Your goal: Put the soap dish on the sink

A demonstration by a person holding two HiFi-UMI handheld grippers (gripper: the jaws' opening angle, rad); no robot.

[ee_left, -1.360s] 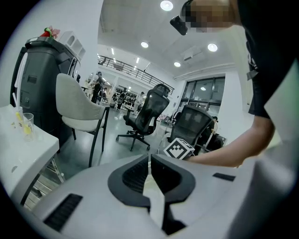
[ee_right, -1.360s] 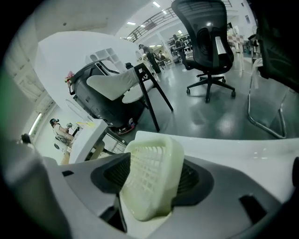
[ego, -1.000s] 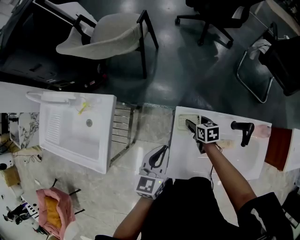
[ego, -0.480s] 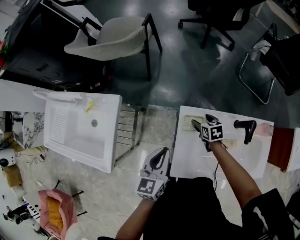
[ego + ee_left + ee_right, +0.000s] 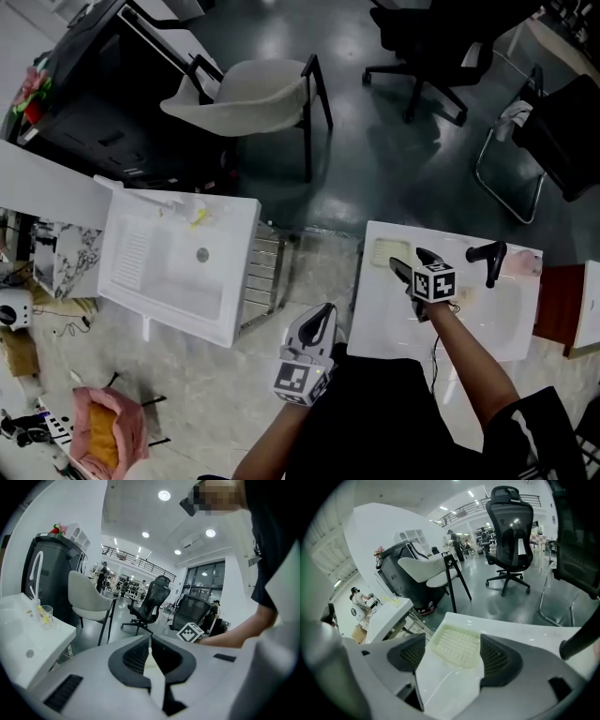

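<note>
The cream ribbed soap dish lies flat on the far left corner of the white sink. In the right gripper view the soap dish shows below and between the two dark pads, which stand apart from it. My right gripper hovers open just above and behind the dish, holding nothing. My left gripper hangs left of the sink over the floor, its tips together and empty.
A black faucet stands at the sink's far right. A second white basin sits to the left with a metal rack beside it. A pale chair and black office chairs stand beyond. A pink bag lies lower left.
My right gripper has lifted off the soap dish and drawn back a little, its jaws wider; the dish stays on the sink. The left gripper has risen slightly.
</note>
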